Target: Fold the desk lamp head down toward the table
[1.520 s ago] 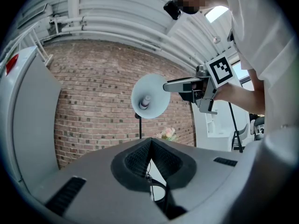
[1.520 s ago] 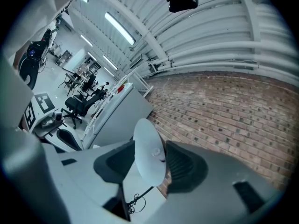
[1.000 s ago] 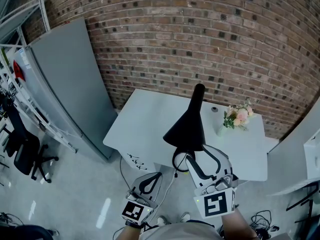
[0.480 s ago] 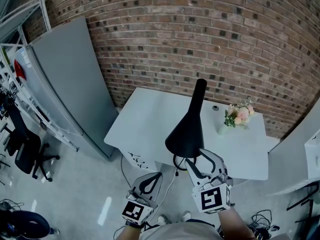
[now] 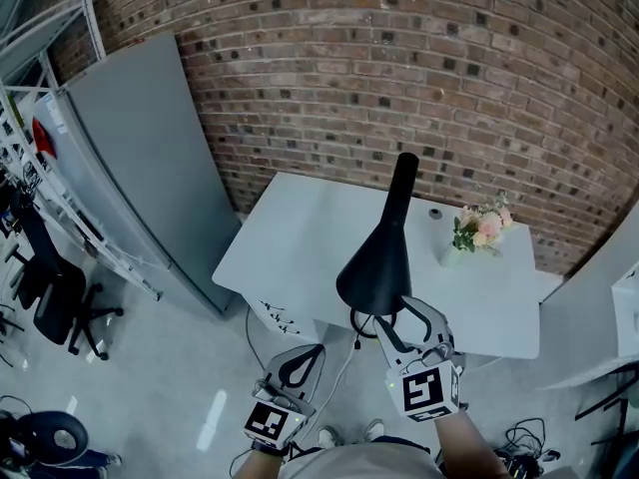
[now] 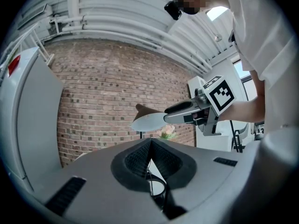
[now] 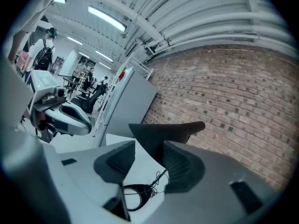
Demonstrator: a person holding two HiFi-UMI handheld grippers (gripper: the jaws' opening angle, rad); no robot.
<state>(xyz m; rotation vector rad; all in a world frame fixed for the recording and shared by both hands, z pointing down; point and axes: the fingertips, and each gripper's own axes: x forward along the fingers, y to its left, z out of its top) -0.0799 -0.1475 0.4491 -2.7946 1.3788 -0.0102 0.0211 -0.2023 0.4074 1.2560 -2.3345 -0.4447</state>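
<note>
1. Black and cone-shaped, the desk lamp shade [image 5: 377, 262] stands over the near edge of the white table [image 5: 300, 238], its wide rim toward 6 o'clock and its narrow end toward 12 o'clock and the brick wall [image 5: 399, 68].
2. The right gripper [image 5: 401, 319] sits just below the rim at 6 o'clock of the shade. In the right gripper view its jaws are spread wide, with the shade [image 7: 159, 136] showing in the gap between them. They are not yet pressed onto it.
3. Over the last second the right gripper has crept up under the rim, and its marker cube has drawn away from the camera. The shade's tilt looks the same as before.
4. So this reads as the end of the approach, and the fold itself has not begun. The next step looks like closing on the rim or pressing it toward the table.
5. The left gripper [image 5: 300, 362] hangs low at 7 o'clock of the lamp, well apart from it and unmoved. Its own view shows the pads [image 6: 140, 160] brought together at the tips with nothing between them.
6. A small vase of flowers [image 5: 477, 230] stands at 2 o'clock of the shade, and the lamp's coiled cable [image 7: 140, 190] lies on the table beneath the right gripper. Both are near the path of a lowering head.
</note>
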